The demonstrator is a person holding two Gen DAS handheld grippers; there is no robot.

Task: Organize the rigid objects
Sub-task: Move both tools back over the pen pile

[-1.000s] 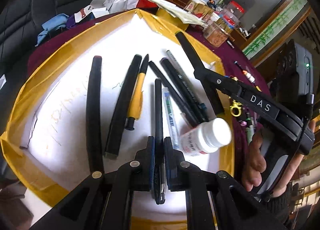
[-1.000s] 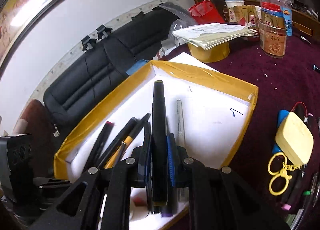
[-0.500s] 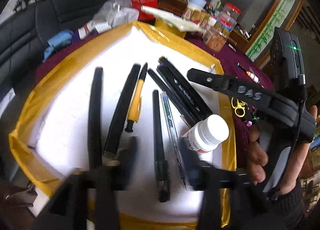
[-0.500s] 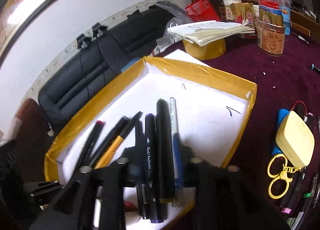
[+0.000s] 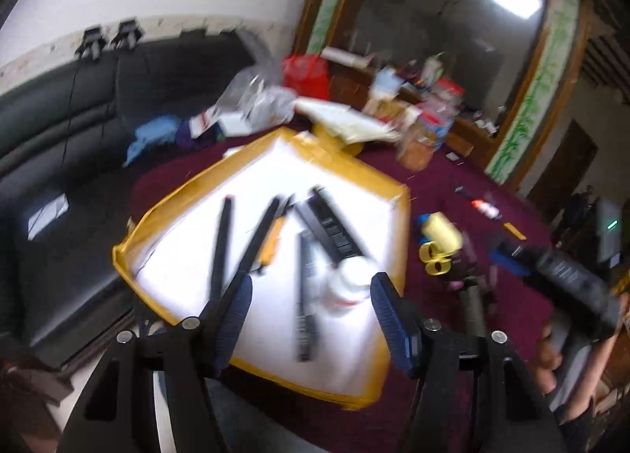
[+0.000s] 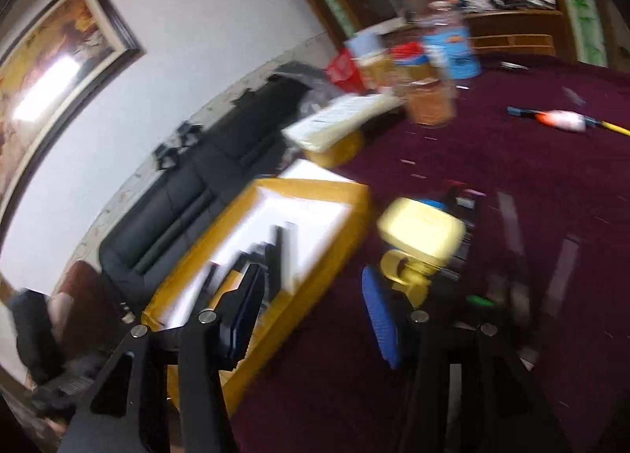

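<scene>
A white tray with a yellow rim (image 5: 252,149) holds several black pens (image 5: 220,244), a yellow-bodied pen (image 5: 271,242) and a small white bottle (image 5: 348,283). My left gripper (image 5: 309,301) is open and empty, raised above the tray's near end. My right gripper (image 6: 311,305) is open and empty, over the maroon cloth just right of the tray (image 6: 315,189). The right gripper's body shows at the right of the left wrist view (image 5: 567,279). Both views are blurred.
A pale yellow case with yellow scissors (image 6: 423,234) and loose pens (image 6: 508,216) lie on the maroon cloth (image 6: 512,161) right of the tray. Jars and a paper stack (image 6: 346,114) stand at the back. A black sofa (image 5: 59,145) lies left.
Both grippers opened and let go of the black pens they held, which now lie in the tray. Both pulled back and up; the right one swung right toward the loose items.
</scene>
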